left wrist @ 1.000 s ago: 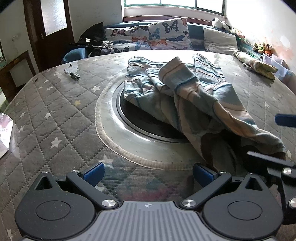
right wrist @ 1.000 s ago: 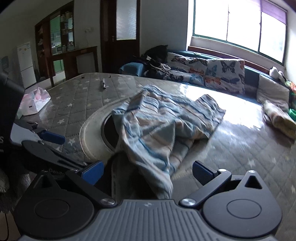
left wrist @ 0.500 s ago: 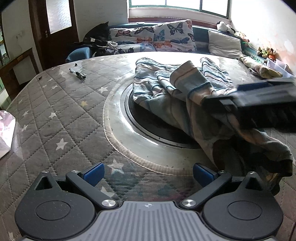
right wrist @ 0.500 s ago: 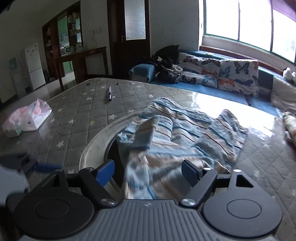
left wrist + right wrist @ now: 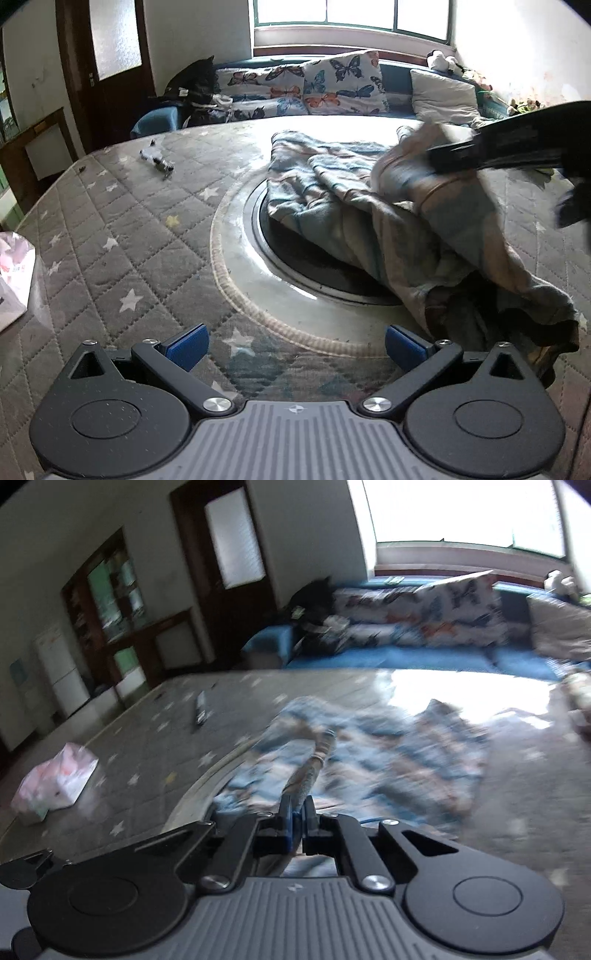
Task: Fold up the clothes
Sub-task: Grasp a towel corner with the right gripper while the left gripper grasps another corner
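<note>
A crumpled blue, grey and tan striped garment [image 5: 369,206] lies over the round inset in the middle of the quilted star-pattern table [image 5: 122,236]. My left gripper [image 5: 293,343] is open and empty, low over the table's near edge, short of the garment's near corner. My right gripper [image 5: 297,814] is shut on a raised fold of the garment [image 5: 314,760]. It shows as a dark blurred shape [image 5: 509,144] over the garment's right side in the left wrist view. The right wrist view is motion-blurred.
A small dark tool [image 5: 159,160] lies on the table at far left. A pink-white plastic bag [image 5: 55,779] sits at the table's left edge. A sofa with butterfly cushions [image 5: 325,85] stands behind the table. A dark round inset ring [image 5: 295,266] marks the table's centre.
My right gripper went from open to shut on a fold of the garment and has moved up and over its right side. My left gripper stayed open and nearly still.
</note>
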`<state>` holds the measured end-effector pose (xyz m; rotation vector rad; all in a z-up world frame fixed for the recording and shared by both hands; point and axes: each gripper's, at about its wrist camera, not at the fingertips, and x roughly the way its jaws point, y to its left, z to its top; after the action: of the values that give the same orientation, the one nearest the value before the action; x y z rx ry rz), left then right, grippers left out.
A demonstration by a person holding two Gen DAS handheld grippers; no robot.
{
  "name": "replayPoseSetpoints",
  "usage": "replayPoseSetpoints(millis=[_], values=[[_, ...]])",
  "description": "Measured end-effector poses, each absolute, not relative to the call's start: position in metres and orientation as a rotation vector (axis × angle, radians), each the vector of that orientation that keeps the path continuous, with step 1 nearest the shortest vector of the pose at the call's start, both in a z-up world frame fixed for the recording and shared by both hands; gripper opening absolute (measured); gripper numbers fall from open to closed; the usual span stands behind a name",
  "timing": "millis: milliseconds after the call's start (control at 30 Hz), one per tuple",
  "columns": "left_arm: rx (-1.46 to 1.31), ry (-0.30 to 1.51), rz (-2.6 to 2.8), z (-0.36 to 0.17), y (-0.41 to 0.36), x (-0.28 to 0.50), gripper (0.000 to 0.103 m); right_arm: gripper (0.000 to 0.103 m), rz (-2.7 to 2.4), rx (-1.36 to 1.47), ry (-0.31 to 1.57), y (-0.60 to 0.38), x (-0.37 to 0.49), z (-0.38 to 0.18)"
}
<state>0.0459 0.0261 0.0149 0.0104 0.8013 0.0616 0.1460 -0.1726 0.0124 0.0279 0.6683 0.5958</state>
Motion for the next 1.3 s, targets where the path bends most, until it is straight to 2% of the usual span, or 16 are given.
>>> replayPoseSetpoints(millis=[233, 367, 500, 733, 1200, 1267, 1300], values=[[0.039, 0.754, 0.014, 0.025, 0.015, 0.048, 0.102, 0.003, 0.376, 0.067, 0.54, -0.269, 0.112, 0.037], [0.021, 0.73, 0.001, 0.034, 0.015, 0.06, 0.1, 0.003, 0.238, 0.106, 0.515, -0.325, 0.091, 0.031], [-0.016, 0.705, -0.001, 0.045, 0.019, 0.083, 0.094, 0.003, 0.109, 0.155, 0.554, -0.365, 0.075, 0.008], [-0.056, 0.712, 0.022, 0.046, 0.031, 0.15, 0.074, 0.003, 0.012, 0.221, 0.636, -0.393, 0.069, -0.027], [-0.025, 0.787, 0.012, 0.012, 0.028, 0.249, 0.073, 0.007, -0.006, 0.235, 0.669, -0.408, 0.079, -0.042], [-0.042, 0.793, 0.004, 0.009, 0.03, 0.249, 0.057, 0.007, -0.006, 0.241, 0.673, -0.409, 0.078, -0.043], [-0.055, 0.791, -0.002, 0.008, 0.032, 0.248, 0.039, 0.007, -0.004, 0.242, 0.671, -0.409, 0.078, -0.044]])
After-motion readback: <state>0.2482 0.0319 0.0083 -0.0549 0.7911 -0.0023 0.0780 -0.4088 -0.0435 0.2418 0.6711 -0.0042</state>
